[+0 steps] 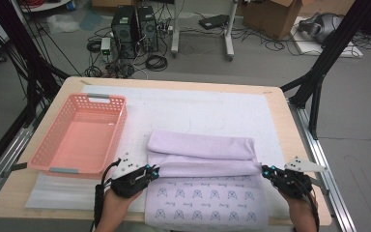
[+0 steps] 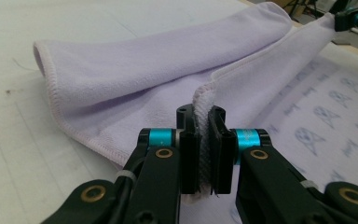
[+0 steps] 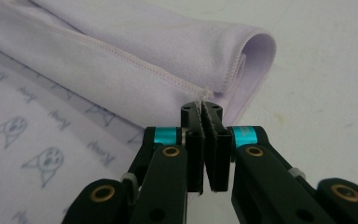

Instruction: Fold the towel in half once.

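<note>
A lilac towel [image 1: 200, 150] lies on the table's white mat, its far part folded over toward me; the near part shows a pale side printed with small cat faces [image 1: 205, 198]. My left gripper [image 1: 153, 171] is shut on the folded edge's left corner, and the hem [image 2: 204, 135] runs up between its jaws. My right gripper [image 1: 265, 170] is shut on the right corner, where the stitched edge [image 3: 205, 100] is pinched at the jaw tips. The fold [image 3: 254, 51] bulges open behind it. The right gripper [image 2: 352, 19] also shows far off in the left gripper view.
An empty pink plastic basket [image 1: 79, 133] stands on the left of the table, just beyond my left gripper. The white mat [image 1: 198, 104] stretches bare behind the towel. Beyond the table are computer towers, cables and a cardboard box on the floor.
</note>
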The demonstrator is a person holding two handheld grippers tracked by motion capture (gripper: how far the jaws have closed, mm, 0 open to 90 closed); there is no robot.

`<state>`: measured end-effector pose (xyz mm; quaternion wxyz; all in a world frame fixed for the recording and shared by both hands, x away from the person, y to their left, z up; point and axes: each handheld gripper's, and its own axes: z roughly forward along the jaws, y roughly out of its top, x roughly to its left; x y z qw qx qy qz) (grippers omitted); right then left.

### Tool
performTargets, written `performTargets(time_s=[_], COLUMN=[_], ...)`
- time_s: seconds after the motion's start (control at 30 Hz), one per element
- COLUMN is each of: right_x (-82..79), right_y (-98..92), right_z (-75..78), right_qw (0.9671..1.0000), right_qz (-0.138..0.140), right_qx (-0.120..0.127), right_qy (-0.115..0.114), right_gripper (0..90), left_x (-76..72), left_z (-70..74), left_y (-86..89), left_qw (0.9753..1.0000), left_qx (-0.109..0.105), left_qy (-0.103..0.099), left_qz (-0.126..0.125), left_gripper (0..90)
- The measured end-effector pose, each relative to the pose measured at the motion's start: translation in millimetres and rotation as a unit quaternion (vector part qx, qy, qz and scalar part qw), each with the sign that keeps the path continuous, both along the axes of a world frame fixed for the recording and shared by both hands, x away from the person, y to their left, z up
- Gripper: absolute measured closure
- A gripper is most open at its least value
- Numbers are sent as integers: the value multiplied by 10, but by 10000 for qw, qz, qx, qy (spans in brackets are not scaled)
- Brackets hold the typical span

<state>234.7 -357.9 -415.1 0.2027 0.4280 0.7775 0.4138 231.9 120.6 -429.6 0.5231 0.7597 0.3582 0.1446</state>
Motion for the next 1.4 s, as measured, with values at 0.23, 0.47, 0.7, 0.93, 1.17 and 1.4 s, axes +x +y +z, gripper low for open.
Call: performTargets(time_s=[0.23, 0.47, 0.7, 0.93, 1.17, 1.4], right_x=[-247, -437, -410, -143, 216, 549], right_y=[-3, -15, -73, -65, 105, 180], right_z=[24, -20, 20, 37, -113, -83], right_qw=[9999, 9995, 9999, 9995, 9994, 9993], right_qz=[162, 260, -37, -142, 2, -52], right_qx=[-24, -162, 146, 265, 135, 271], right_qy=[-21, 61, -47, 7, 325, 253], right_gripper=[876, 876, 632, 576, 571, 866], left_x=[-218, -332, -170, 245, 624, 832], left_z=[-23, -47, 33, 49, -112, -26], left_y=[27, 20, 111, 191, 89, -11], left_qw=[9999, 9993, 9997, 9981, 9956, 9960], left_qx=[84, 203, -175, -223, 44, -107], left_qy=[33, 61, 120, 263, 753, 503], left_qz=[-141, -301, 71, 519, 556, 732], left_gripper=[843, 836, 454, 421, 433, 866])
